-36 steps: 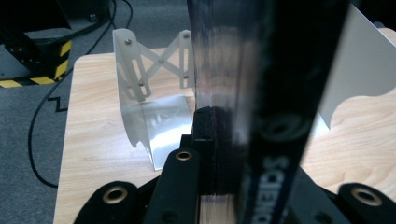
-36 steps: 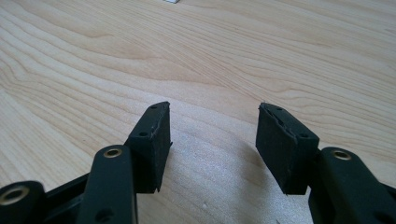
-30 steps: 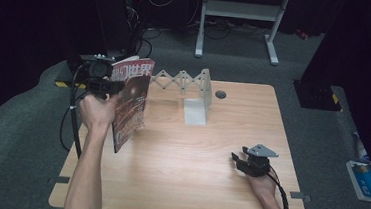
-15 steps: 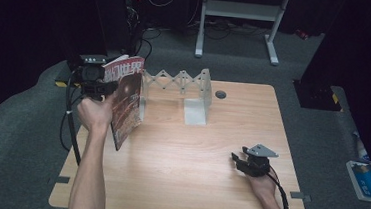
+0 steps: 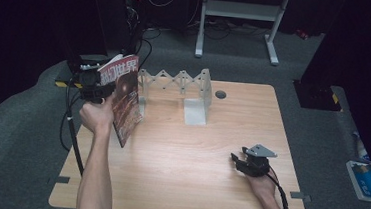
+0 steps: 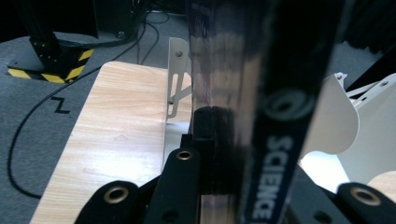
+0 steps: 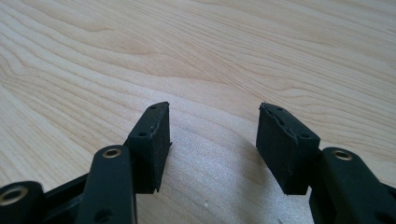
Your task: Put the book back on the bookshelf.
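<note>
Gripping a magazine [image 5: 125, 97] at the table's [image 5: 178, 174] left edge, the left gripper [image 5: 94, 91] has its fingers [image 6: 205, 140] clamped tight on the thin stack of pages, holding it upright and slightly tilted just in front of the white folding rack [image 5: 175, 81]. Seen from the left gripper view, the magazine's spine stands close before the rack's first white divider [image 6: 177, 79]. The likely aim is slotting it between dividers; a floppy lower edge could catch on a plate, buckle, or push the light rack backward, and the pages could slide out of so narrow a pinch. Farther right, the right gripper [image 5: 249, 162] rests on the bare wood, fingers [image 7: 149, 144] spread apart with nothing between them, too far off to steady the rack.
</note>
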Demonstrator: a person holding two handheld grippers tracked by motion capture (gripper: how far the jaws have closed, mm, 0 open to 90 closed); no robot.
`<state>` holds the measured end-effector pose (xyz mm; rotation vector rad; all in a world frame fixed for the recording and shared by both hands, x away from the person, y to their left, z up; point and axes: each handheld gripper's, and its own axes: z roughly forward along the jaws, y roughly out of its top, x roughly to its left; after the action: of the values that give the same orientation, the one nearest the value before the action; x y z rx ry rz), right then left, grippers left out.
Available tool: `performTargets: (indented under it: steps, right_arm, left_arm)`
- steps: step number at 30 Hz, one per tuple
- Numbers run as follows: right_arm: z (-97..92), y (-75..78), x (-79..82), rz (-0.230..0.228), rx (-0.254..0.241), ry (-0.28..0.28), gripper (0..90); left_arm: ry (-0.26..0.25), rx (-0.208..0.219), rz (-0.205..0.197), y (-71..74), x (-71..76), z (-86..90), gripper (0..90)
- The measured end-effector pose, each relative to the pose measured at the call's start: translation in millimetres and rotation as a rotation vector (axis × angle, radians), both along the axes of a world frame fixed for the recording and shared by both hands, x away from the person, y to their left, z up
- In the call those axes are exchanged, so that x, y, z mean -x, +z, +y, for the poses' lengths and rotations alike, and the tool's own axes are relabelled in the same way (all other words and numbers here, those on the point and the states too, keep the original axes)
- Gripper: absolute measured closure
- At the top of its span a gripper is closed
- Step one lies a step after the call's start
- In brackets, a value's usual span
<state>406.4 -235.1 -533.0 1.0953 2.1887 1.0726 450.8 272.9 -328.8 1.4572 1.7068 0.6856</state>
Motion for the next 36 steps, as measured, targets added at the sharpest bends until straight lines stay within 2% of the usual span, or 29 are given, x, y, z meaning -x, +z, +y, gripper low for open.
performTargets:
  steps: [3,8,15,21,26,29,36]
  right_arm:
    - [0.3,-0.1,0.0,0.002,0.002,-0.002,44.5]
    - [0.8,-0.2,0.2,0.001,0.009,-0.002,44.5]
    - [0.9,-0.3,0.4,0.001,0.01,-0.001,44.4]
    - [0.8,-0.3,0.6,0.002,0.009,-0.002,44.2]
    - [0.7,-0.3,0.7,0.007,0.005,-0.006,44.0]
    - [0.6,-0.3,0.6,0.006,0.006,-0.005,43.9]
    - [0.9,-0.4,0.6,0.005,0.006,-0.004,43.9]
  left_arm:
    - [0.005,0.012,-0.009,-3.0,-2.8,-0.3,83.5]
    - [0.009,-0.007,-0.023,-5.8,-7.8,-4.9,83.4]
    - [0.006,0.0,-0.046,-9.6,-14.2,-10.2,83.4]
    - [0.024,-0.027,-0.065,-14.9,-20.8,-14.7,83.4]
    - [0.025,-0.02,-0.091,-19.8,-22.8,-16.8,83.4]
    - [0.018,-0.02,-0.087,-21.3,-24.4,-18.4,83.3]
    - [-0.021,-0.055,-0.024,-17.7,-30.0,-22.2,82.4]
